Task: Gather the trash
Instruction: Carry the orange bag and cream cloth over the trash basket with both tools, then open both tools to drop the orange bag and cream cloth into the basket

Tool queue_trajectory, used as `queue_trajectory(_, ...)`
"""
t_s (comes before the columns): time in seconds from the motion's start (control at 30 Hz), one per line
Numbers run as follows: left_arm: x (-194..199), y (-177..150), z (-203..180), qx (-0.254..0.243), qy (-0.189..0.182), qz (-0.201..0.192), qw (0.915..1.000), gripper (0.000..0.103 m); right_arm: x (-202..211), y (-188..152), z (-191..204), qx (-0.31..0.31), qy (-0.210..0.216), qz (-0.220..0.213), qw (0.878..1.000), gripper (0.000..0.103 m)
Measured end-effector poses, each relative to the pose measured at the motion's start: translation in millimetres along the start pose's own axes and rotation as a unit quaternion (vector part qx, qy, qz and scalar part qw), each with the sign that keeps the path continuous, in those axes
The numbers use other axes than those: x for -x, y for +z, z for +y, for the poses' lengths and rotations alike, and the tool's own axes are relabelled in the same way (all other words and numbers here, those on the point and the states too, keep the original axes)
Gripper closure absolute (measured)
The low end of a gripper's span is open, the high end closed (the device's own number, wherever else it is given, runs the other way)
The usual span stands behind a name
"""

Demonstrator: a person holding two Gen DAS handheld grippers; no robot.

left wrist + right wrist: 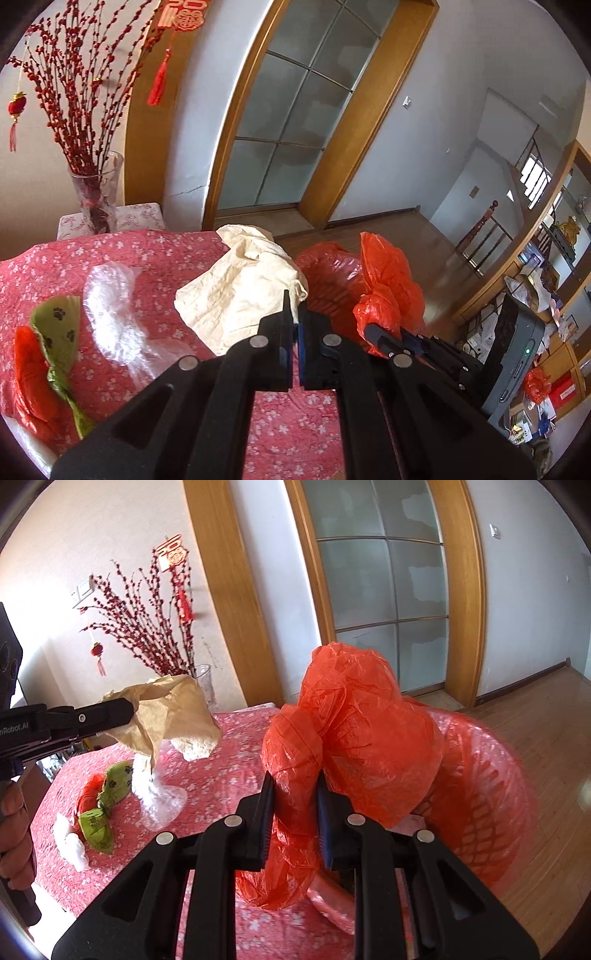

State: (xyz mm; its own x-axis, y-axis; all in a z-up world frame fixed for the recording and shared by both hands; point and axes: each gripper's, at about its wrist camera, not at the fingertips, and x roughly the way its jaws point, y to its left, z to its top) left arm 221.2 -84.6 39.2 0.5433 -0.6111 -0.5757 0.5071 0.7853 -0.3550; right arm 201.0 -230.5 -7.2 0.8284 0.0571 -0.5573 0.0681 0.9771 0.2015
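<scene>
My left gripper [294, 314] is shut on a crumpled cream paper [243, 284] and holds it above the pink flowered tablecloth [155, 258]; the paper [170, 712] and the left gripper [129, 709] also show in the right wrist view. My right gripper [293, 794] is shut on a red plastic bag [351, 731], held over a red mesh basket [480, 775] at the table's right edge. The bag [388, 280] and the right gripper [376, 334] show in the left wrist view. A clear plastic wrap [110, 306], a green paw-print wrapper [59, 325] and red plastic [29, 373] lie on the table.
A glass vase [98, 192] with red berry branches stands at the table's far edge. White tissue [72, 843] lies near the left edge. A glass door [291, 110] and a wooden floor [546, 731] lie beyond. Cluttered shelves [546, 295] stand at right.
</scene>
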Motion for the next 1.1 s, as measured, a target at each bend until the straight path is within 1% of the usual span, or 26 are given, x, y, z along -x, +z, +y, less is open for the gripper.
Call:
queue_trajectory(0.3,-35,-4,-39,-0.016,-0.043,0.017,0.9988,0.1,9,1,-42,-0.034,-0.031,-0.005,0.999,0.082)
queue_trajectory(0.67,-73,-14,-72,-0.03,-0.069,0.047,0.9961,0.1,17,-4,-83,-0.064,-0.064,-0.005,0.996,0.082)
queue_trajectory(0.9,-89,-19,-82,-0.034,-0.079,0.06,0.9945,0.1,17,-5,-96,-0.075,-0.074,-0.006,0.994,0.082)
queue_trajectory(1.1,-102,-23,-84,-0.029,-0.082,0.073,0.9935,0.099,10,-2,-96,-0.074,-0.078,-0.004,0.994,0.081)
